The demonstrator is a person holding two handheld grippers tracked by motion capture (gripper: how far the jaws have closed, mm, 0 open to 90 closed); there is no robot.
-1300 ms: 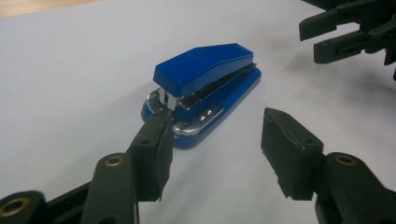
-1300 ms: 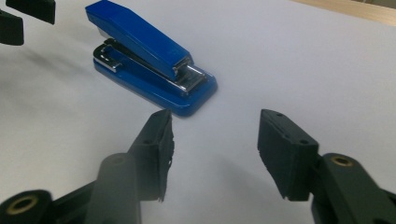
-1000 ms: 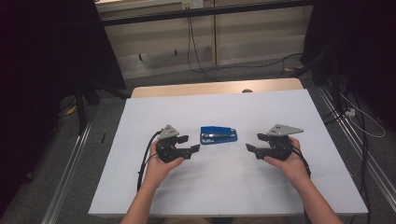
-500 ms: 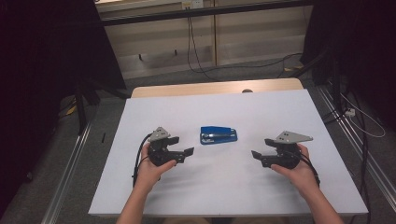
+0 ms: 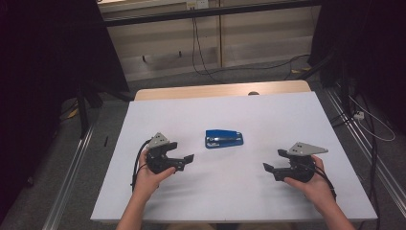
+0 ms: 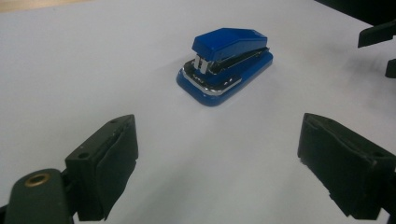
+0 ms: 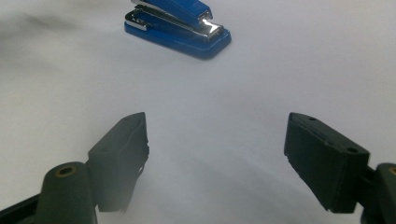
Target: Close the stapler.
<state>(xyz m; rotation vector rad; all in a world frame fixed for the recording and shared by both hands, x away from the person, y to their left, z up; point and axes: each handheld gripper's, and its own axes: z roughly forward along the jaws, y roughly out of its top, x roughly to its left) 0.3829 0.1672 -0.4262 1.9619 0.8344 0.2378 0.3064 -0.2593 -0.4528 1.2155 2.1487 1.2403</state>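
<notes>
Both grippers hover spread and empty, jaws just widening: left gripper (image 5: 187, 158) and right gripper (image 5: 268, 169) flank the blue stapler (image 5: 224, 138), which lies alone mid-table (image 5: 287, 120), well apart from each

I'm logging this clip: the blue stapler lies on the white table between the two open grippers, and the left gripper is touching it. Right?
Not quite. The left gripper is not touching the blue stapler; the high view shows bare white table between them. The rest holds: the stapler lies between the two grippers, and both, the right gripper included, are open and empty.
</notes>
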